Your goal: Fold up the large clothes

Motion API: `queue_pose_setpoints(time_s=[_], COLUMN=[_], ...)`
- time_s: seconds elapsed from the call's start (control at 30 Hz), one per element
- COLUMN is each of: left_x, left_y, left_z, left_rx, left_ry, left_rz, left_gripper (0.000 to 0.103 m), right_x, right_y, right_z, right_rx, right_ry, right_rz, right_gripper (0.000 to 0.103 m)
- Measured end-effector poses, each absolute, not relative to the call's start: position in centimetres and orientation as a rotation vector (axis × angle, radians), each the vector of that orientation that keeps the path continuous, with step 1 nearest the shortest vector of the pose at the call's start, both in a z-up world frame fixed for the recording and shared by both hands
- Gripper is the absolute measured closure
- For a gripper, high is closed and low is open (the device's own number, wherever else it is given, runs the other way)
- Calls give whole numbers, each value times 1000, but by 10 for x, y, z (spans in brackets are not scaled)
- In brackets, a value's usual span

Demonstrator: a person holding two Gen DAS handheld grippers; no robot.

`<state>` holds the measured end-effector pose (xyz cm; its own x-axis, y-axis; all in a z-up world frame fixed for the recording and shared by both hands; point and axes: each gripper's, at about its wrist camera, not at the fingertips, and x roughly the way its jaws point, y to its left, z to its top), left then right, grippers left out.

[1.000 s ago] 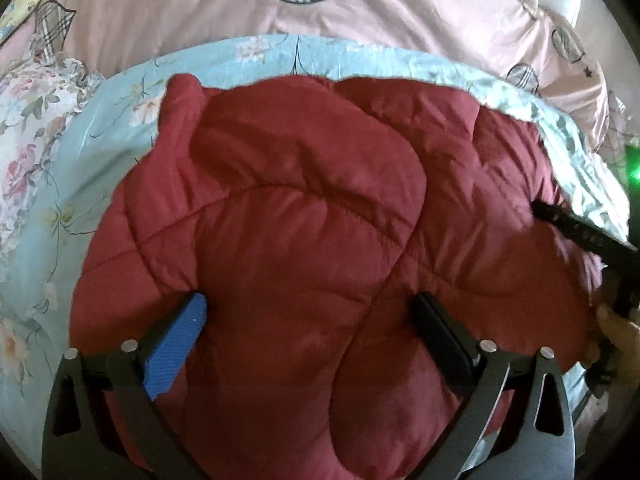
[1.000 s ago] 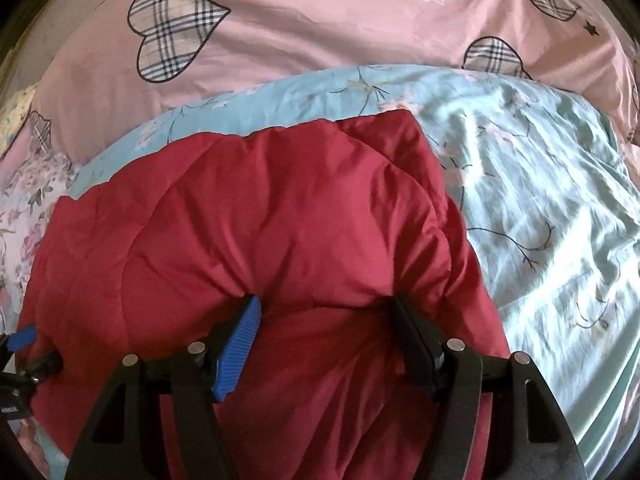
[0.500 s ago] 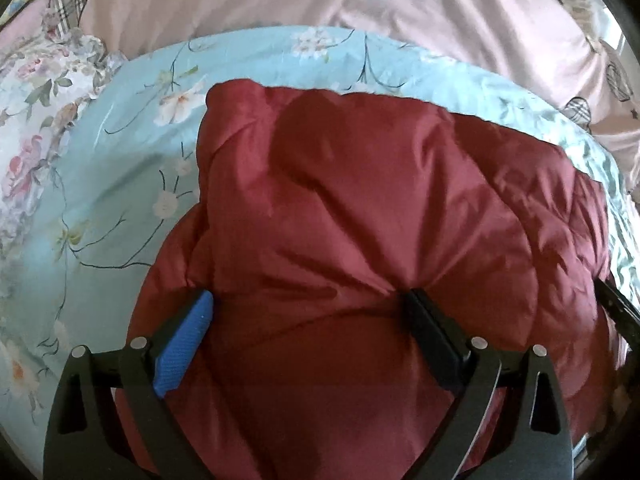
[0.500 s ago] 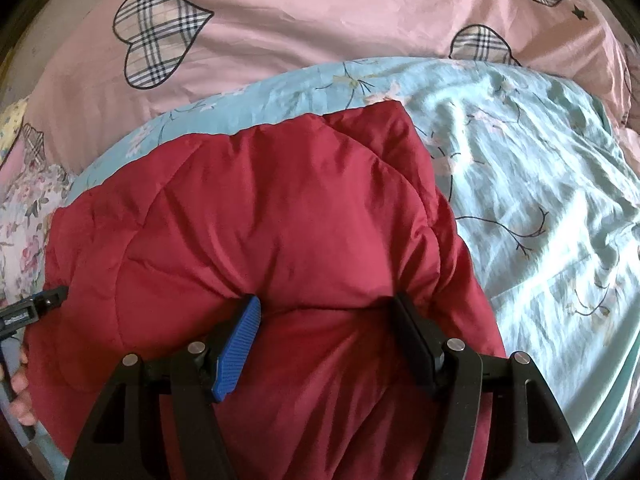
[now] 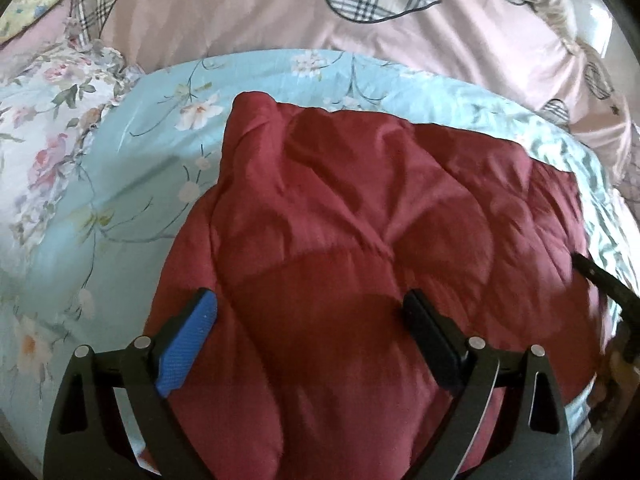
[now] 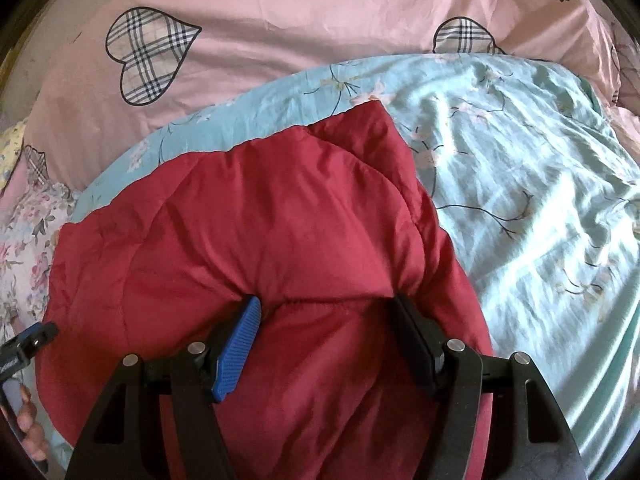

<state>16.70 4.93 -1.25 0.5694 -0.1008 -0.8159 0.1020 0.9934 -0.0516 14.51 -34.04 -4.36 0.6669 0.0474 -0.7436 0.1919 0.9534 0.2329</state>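
- Left gripper (image 5: 308, 328) and right gripper (image 6: 326, 330): jaws wide, straddling the puffy red coat (image 5: 380, 220), gripping nothing.
- Risk: the springy padding may unfold, or slide on the blue sheet (image 6: 520, 168).

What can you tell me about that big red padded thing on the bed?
The red quilted garment looks like a puffy padded coat or jacket in smooth, slightly shiny dark red cloth, with stitched seams dividing it into soft panels. It lies bunched and folded over on itself on the light blue flowered sheet, one rounded corner pointing toward the pink heart-patterned cover. The left gripper and the right gripper each have their fingers spread wide with red cloth between and against them. No zip, sleeve or collar shows clearly.
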Motion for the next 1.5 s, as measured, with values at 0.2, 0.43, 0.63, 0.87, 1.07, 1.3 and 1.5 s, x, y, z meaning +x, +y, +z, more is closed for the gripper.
queue_pose_setpoints(time_s=[0.2, 0.43, 0.63, 0.87, 1.07, 1.3, 1.5], left_x=[125, 88, 80, 87, 91, 93, 94], left_y=[51, 44, 31, 29, 31, 31, 31], left_z=[-9, -11, -24, -34, -37, -39, -39], left_rx=[-12, -22, 16, 27, 20, 22, 22], left_ry=[951, 944, 985, 989, 987, 986, 987], left_rz=[-141, -161, -143, -127, -130, -129, -130], left_gripper=[7, 7, 7, 4, 1, 0, 0], right_x=[117, 67, 47, 49, 47, 40, 33], right_y=[-346, -313, -288, -303, -301, -298, -275], right_z=[-38, -18, -34, -51, -51, -39, -23], right_rx=[313, 194, 86, 132, 142, 128, 75], right_ry=[843, 800, 837, 839, 835, 807, 752], right_rz=[-80, 5, 12, -18, -20, -36, 24], right_gripper=[33, 33, 30, 27, 27, 28, 28])
